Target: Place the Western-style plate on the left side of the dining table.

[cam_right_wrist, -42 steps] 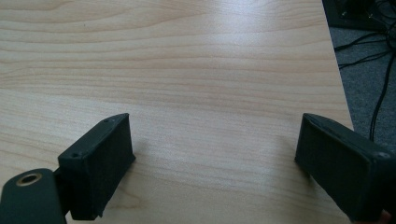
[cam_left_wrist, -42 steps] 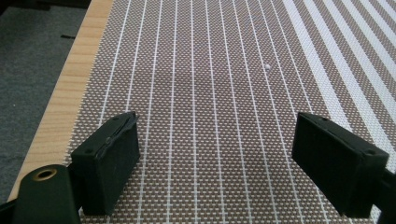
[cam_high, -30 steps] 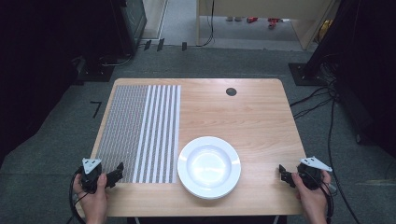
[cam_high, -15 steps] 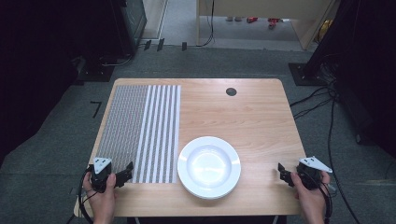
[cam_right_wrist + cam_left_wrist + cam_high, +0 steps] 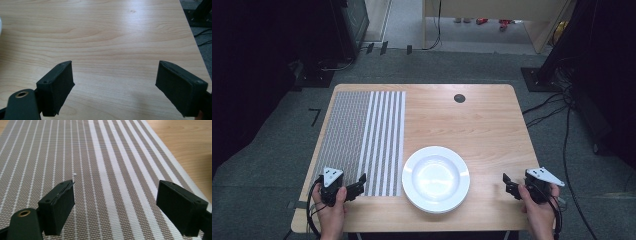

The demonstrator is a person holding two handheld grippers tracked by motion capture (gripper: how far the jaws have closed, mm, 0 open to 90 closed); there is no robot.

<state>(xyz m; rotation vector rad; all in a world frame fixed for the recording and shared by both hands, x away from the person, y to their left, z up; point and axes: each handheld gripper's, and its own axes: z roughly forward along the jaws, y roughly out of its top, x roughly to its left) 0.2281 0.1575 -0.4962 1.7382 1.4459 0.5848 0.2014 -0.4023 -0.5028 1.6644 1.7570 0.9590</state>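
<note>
A white plate (image 5: 435, 178) lies empty near the front middle of the wooden table (image 5: 472, 125). A grey and white striped placemat (image 5: 362, 140) covers the table's left part. My left gripper (image 5: 356, 186) hovers at the mat's front edge, left of the plate, open. The left gripper view has its jaws (image 5: 116, 195) wide apart over the mat's weave (image 5: 100, 157), with nothing between them. My right gripper (image 5: 509, 185) is at the front right, a short way right of the plate, open. Its jaws (image 5: 113, 72) stand apart over bare wood (image 5: 112, 30).
A small black round grommet (image 5: 459, 98) sits in the table top near the far edge. Cables (image 5: 557, 115) run over the grey floor to the right of the table. The table's right edge (image 5: 197, 50) is close to my right gripper.
My left gripper has moved right along the front edge, from the table's left corner to over the mat's front. The right gripper and the plate have stayed put.
</note>
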